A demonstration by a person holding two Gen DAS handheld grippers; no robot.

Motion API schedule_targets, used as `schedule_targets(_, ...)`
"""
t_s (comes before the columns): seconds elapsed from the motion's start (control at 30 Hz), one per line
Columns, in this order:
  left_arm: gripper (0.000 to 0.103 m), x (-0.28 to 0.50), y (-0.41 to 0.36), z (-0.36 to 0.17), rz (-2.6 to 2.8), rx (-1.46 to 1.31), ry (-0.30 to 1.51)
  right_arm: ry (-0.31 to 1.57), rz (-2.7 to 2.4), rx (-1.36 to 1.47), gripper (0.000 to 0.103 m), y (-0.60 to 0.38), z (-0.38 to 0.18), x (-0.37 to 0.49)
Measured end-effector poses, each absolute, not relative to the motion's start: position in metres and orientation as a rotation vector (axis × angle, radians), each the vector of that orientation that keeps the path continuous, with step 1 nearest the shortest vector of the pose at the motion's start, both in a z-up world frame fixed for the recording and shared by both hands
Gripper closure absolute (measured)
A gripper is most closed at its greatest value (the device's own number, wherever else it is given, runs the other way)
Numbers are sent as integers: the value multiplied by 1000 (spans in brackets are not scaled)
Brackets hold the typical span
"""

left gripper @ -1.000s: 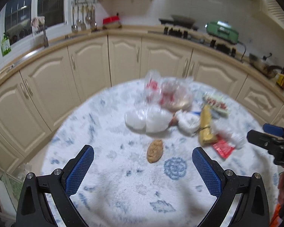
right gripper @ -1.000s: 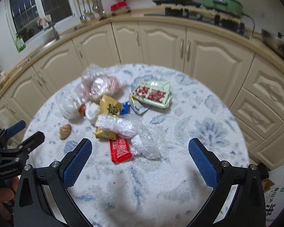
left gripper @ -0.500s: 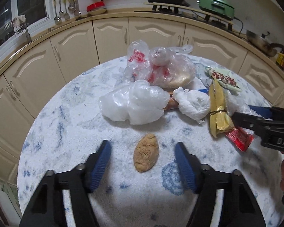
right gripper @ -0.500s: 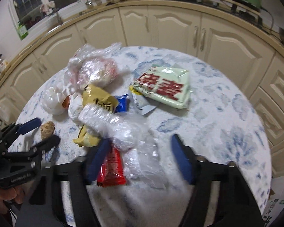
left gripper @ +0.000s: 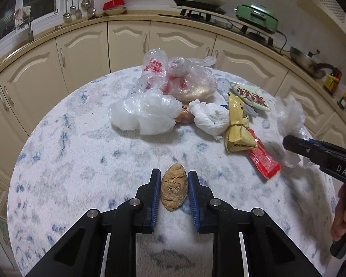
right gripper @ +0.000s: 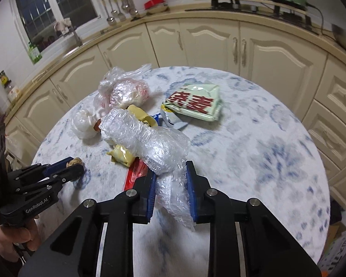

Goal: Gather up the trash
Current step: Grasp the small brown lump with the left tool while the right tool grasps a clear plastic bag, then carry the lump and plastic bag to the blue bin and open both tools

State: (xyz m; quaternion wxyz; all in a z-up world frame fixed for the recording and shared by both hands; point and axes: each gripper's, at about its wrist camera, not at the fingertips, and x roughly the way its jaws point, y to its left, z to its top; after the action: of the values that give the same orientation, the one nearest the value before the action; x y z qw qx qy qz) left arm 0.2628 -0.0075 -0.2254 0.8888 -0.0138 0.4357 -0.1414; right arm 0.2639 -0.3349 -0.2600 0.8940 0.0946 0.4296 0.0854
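Observation:
A brown crumpled lump (left gripper: 174, 189) lies on the round white-and-blue table (left gripper: 69, 150). My left gripper (left gripper: 174, 174) is closing on it, both blue pads against its sides. In the right wrist view my right gripper (right gripper: 170, 173) is closing on a long clear plastic wrap (right gripper: 147, 138), whose tail is pinched between the pads. More trash is piled behind: a white plastic bag (left gripper: 145, 113), a tied clear bag with red print (left gripper: 184, 80), a white crumpled wad (left gripper: 210, 117), a yellow packet (left gripper: 237, 127), a red wrapper (left gripper: 263, 161) and a green-white packet (right gripper: 193, 101).
Cream kitchen cabinets (left gripper: 126, 43) curve around the far side of the table under a counter with a gas stove (left gripper: 200, 7), a green cooker (left gripper: 257, 16) and a pan (left gripper: 306, 62). A person's hand (left gripper: 344, 217) holds the right gripper's handle at the right edge.
Both grippers went from wide open to closed. The left one sank onto the brown lump and took hold of it. The right one moved in on the clear plastic wrap and pinched it.

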Motion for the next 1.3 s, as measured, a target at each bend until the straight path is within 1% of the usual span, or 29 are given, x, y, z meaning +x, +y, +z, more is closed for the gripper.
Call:
schedule_targets(0.27, 83, 225, -23, -194, -322, -1, 828, 850, 145, 223, 79, -351, -244, 236)
schedule_targets(0.73, 83, 183, -100, -118, -489, 26, 642, 697, 21, 291, 79, -419, -181, 172)
schedule_targets(0.9, 83, 173, -128, -106, -555, 46, 606, 656, -69, 319, 79, -457, -168, 144)
schedule_targets(1.07, 83, 160, -164, -97, -632, 70, 583, 636, -172, 380, 79, -500, -170, 115)
schedule_targets(1.3, 83, 164, -222, -100, -735, 102, 596, 620, -314, 434, 79, -557, -176, 67)
